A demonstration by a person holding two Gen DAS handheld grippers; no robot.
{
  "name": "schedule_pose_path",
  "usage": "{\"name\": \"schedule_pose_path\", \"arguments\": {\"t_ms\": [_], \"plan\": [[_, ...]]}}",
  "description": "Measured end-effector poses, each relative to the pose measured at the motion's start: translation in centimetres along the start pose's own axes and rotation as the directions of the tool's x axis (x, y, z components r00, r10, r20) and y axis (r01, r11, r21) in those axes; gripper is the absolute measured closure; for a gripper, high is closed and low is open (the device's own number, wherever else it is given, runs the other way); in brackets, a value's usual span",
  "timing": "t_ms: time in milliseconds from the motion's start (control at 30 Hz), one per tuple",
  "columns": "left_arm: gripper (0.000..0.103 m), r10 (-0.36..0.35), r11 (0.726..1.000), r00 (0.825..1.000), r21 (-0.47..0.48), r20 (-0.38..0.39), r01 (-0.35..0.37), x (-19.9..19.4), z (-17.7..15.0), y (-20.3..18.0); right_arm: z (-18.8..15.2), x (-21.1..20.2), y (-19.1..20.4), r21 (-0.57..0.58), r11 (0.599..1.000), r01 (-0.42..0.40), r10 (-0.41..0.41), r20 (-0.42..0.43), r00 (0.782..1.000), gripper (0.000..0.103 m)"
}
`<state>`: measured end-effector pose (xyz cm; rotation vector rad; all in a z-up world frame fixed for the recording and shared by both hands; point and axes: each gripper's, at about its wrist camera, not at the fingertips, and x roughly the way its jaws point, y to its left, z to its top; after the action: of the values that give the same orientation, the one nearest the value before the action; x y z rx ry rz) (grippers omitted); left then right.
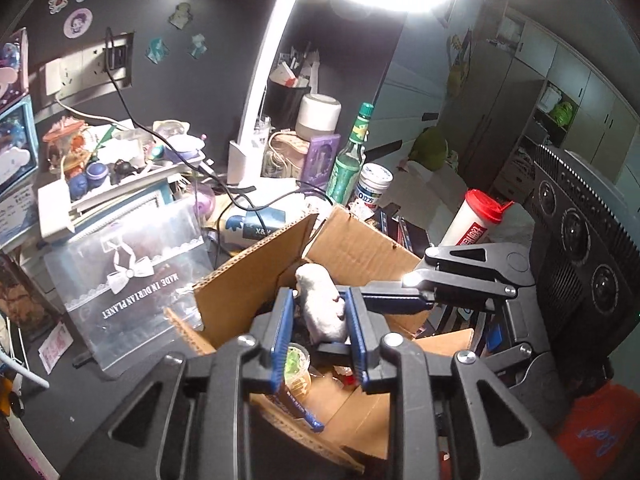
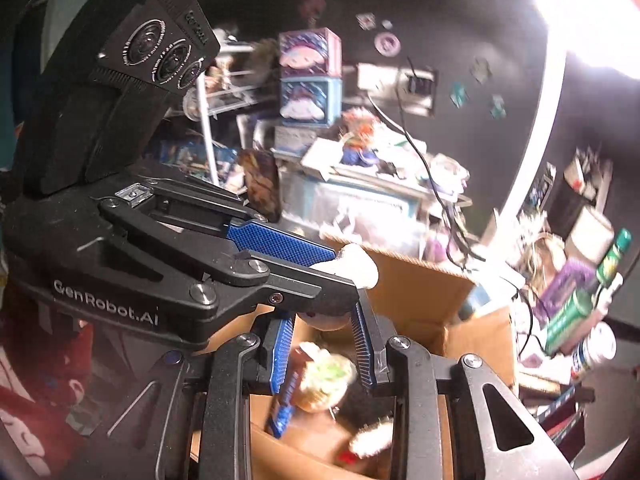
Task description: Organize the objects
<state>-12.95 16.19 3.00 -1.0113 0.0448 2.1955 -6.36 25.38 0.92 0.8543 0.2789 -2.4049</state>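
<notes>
Gripping a white plush toy (image 1: 323,304) in my left gripper (image 1: 320,312) above the cardboard box (image 1: 360,252) (frame centre); right gripper (image 2: 324,344) jaws nearly closed, empty.

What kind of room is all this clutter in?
Most likely a bedroom or study corner at home: a crowded dark desk under a white desk lamp, cartoon stickers on the dark wall, and tall grey wardrobe doors behind.

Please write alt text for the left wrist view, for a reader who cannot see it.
The left gripper is shut on a small white plush toy above an open cardboard box on a cluttered desk. The right gripper reaches in from the right beside it. Behind the box stand a green bottle and a bright white desk lamp.
</notes>
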Motion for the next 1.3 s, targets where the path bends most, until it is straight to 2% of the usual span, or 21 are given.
{"name": "schedule_pose_path", "arguments": {"t_ms": [100,167,200,233,267,300,333,500,767,933,967,1133,1300], "plan": [[0.078,-0.007,1.000,0.999,0.006,-0.031,0.007,1.7,0.3,-0.6,-0.7,0.4,-1.4,0.026,1.000,0.005,-0.004,-0.036,0.999,0.078],[0.064,0.006,1.000,0.999,0.012,-0.041,-0.005,2.3,0.5,-0.9,-1.1,0.4,-1.9,0.033,0.999,0.020,-0.018,-0.043,0.999,0.078],[0.044,0.018,1.000,0.999,0.019,-0.037,-0.017,2.5,0.6,-1.1,-1.3,0.2,-2.1,0.032,0.999,0.029,-0.027,-0.048,0.998,0.073],[0.025,0.026,0.999,0.999,0.025,-0.027,-0.026,2.5,0.7,-1.2,-1.4,0.2,-2.3,0.031,0.999,0.035,-0.034,-0.052,0.998,0.062],[0.020,0.034,0.999,0.999,0.032,-0.013,-0.034,2.3,0.7,-1.2,-1.5,0.0,-2.4,0.029,0.999,0.045,-0.043,-0.048,0.998,0.053],[0.018,0.040,0.998,0.999,0.040,-0.002,-0.040,2.1,0.7,-1.3,-1.5,-0.3,-2.5,0.027,0.998,0.053,-0.052,-0.039,0.998,0.038],[0.017,0.044,0.998,0.999,0.041,-0.001,-0.044,1.8,0.7,-1.4,-1.5,-0.3,-2.5,0.022,0.998,0.062,-0.061,-0.030,0.998,0.034],[0.004,0.094,0.995,0.995,0.029,0.042,-0.096,0.2,0.4,-0.9,-1.5,-0.9,-2.5,0.023,0.997,0.071,-0.070,-0.023,0.997,0.034],[0.001,0.150,0.989,0.983,-0.011,0.101,-0.150,-3.0,-1.2,0.2,-1.0,-0.9,-1.2,0.011,0.998,0.068,-0.067,-0.013,0.998,0.029],[0.001,0.205,0.979,0.968,-0.041,0.142,-0.201,-5.5,-3.0,0.6,-0.5,-1.7,-0.1,0.008,0.997,0.076,-0.076,0.023,0.997,0.015],[0.001,0.221,0.975,0.964,-0.048,0.151,-0.216,-6.0,-3.3,0.7,-0.5,-1.9,0.1,0.011,0.997,0.075,-0.076,0.034,0.997,0.015],[0.001,0.324,0.946,0.923,-0.096,0.206,-0.311,-9.2,-5.6,1.2,-0.2,-3.2,1.1,0.027,0.997,0.068,-0.071,0.127,0.989,0.004],[0.001,0.413,0.909,0.864,-0.189,0.287,-0.371,-12.3,-7.9,1.8,-0.6,-4.6,2.4,0.002,0.999,0.053,-0.052,0.263,0.963,0.000]]}}
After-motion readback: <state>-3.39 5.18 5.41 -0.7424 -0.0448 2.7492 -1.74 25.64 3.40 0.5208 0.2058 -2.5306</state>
